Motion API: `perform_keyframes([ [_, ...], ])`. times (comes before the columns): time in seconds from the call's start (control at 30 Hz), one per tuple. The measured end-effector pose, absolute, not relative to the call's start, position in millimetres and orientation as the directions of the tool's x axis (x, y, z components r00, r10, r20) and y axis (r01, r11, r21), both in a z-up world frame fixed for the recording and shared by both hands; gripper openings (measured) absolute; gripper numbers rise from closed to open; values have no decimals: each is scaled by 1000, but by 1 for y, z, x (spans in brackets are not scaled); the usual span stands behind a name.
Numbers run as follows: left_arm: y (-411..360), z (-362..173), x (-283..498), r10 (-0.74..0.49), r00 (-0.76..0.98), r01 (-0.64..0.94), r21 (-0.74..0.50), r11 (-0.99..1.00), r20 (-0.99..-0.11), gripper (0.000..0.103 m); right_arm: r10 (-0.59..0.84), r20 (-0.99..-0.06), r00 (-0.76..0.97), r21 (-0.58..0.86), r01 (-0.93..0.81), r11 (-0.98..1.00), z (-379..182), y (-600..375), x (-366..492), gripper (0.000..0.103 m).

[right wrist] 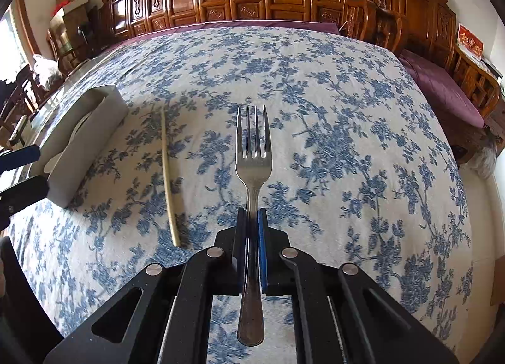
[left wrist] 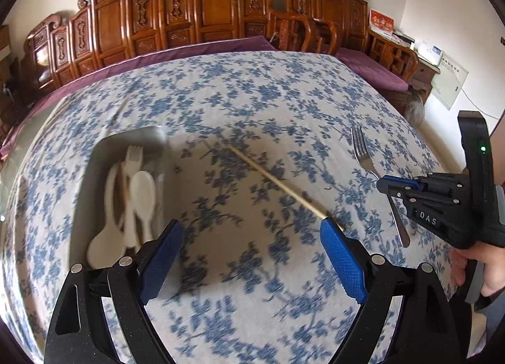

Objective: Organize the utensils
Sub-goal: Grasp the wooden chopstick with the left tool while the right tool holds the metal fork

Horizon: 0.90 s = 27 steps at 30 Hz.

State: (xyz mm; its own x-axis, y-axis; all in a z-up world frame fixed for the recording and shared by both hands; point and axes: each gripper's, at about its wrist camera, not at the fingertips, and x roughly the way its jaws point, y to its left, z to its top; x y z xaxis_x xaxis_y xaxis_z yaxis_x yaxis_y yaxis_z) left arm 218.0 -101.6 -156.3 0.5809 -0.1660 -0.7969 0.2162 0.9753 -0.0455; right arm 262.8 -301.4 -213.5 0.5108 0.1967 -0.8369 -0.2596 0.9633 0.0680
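Observation:
My right gripper (right wrist: 252, 211) is shut on the neck of a metal fork (right wrist: 254, 155). Its tines point away from me and its handle runs back between the pads. In the left wrist view the same fork (left wrist: 363, 152) and right gripper (left wrist: 383, 185) are at the right, over the floral cloth. My left gripper (left wrist: 251, 231) is open with nothing between its fingers. It hangs between a metal tray (left wrist: 132, 135) and a wooden chopstick (left wrist: 284, 187) lying loose on the cloth. The tray holds white plastic spoons (left wrist: 143, 193), a white fork and a brown stick.
A blue floral cloth (right wrist: 347, 111) covers the table. Carved wooden chairs and panels (left wrist: 202, 7) line the far side, with purple cushions. In the right wrist view the chopstick (right wrist: 167, 174) lies left of the fork, beside the tray (right wrist: 91, 140). A person's hand (left wrist: 492, 269) holds the right gripper.

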Motion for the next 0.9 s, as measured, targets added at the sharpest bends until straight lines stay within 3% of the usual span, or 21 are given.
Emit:
perform_keyframes([
  [0.27,-139,-189,252,-178,520,212,-76,974,-835,84,213,-838,503,77,-278,958,-215,-319,264,8],
  [0.57,-160,-229,286,-118,454,176,-41,984,-883,69,231,-836,498,92,-287,953,-217,-323,260,8],
  [0.73,-167,-236,281,-63,472,201,38,979,-879,67,234,-838,494,90,-297,951,-218,-320,259,8],
  [0.83,-159,-234,276,-91,459,202,4,979,-884,56,233,-838,493,89,-299,950,-218,-317,258,8],
  [0.9,-152,-232,272,-92,460,197,1,980,-883,40,234,-839,492,88,-300,950,-217,-314,257,8],
])
